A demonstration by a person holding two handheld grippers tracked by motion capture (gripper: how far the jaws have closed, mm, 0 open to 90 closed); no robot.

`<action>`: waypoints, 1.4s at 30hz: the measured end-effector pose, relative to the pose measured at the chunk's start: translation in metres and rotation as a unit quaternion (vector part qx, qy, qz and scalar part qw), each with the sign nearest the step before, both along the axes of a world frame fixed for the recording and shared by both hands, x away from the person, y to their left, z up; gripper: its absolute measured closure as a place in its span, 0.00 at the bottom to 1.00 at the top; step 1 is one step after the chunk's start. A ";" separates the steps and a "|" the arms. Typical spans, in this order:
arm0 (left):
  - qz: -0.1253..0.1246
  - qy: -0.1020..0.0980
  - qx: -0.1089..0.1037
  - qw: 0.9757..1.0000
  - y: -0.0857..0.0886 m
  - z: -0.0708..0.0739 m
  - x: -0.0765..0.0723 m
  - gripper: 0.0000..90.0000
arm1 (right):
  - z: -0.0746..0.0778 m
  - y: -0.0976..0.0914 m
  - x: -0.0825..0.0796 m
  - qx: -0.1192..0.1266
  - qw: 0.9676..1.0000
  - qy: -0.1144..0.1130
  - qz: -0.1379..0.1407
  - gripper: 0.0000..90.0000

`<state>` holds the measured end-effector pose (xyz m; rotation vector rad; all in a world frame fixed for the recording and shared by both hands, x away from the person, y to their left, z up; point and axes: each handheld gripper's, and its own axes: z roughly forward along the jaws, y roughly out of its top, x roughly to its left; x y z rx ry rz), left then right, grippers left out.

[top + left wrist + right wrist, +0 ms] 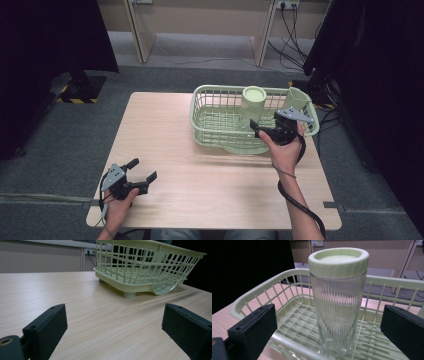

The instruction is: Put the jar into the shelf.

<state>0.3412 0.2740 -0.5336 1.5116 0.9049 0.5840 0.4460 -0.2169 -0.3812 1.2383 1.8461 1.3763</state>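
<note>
High view: a pale green basket (210, 112) is seen on the far right part of a wooden table (170, 130). A ribbed clear jar (251, 107) with a green lid is stood upright inside the basket, toward its middle-right. A second green cup-like item (296, 98) is seen at the basket's far right corner; whether it is inside or hung on the rim cannot be told. The right gripper (262, 129) is held at the basket's near right rim, jaws spread and pointed toward the jar, nothing pinched. The left gripper (142, 170) is held well apart from the basket, low over the table's near left corner, jaws spread and empty.

Left gripper view: both black jaws are seen wide apart, just above the bare table (100, 322). The basket (150, 267) is seen ahead, far off, raised on short feet.

Right gripper view: the jar (338, 302) is seen upright on the basket floor, between the two spread jaws but untouched by either. The basket (262, 296) rim is seen curving behind and around the jar.
</note>
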 end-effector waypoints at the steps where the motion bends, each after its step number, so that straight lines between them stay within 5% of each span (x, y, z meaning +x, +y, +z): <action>1: 0.000 0.000 0.000 1.000 0.000 0.000 0.000 0.06 | -0.001 -0.001 -0.004 0.000 1.000 -0.001 0.002 0.01; 12: 0.001 0.000 0.002 1.000 -0.001 0.000 0.000 0.06 | -0.030 -0.022 -0.052 -0.021 1.000 -0.001 0.007 0.02; 13: 0.001 0.000 0.002 1.000 -0.001 0.000 0.000 0.06 | -0.041 -0.031 -0.063 -0.027 1.000 -0.002 0.001 0.02; 15: 0.000 0.000 0.002 1.000 -0.001 0.000 0.000 0.06 | -0.041 -0.031 -0.063 -0.027 1.000 -0.002 0.001 0.02; 16: 0.000 0.000 0.002 1.000 -0.001 0.000 0.000 0.06 | -0.054 -0.041 -0.072 -0.025 1.000 0.004 -0.007 0.02; 18: 0.000 0.000 0.002 1.000 -0.001 0.000 0.000 0.06 | -0.054 -0.041 -0.072 -0.025 1.000 0.004 -0.007 0.02; 26: -0.001 0.000 0.002 1.000 -0.001 0.000 0.000 0.06 | -0.094 -0.064 -0.101 -0.020 0.999 0.033 -0.031 0.02; 42: -0.002 0.000 0.000 1.000 -0.001 0.000 0.000 0.06 | -0.142 -0.088 -0.115 -0.007 0.997 0.059 -0.055 0.02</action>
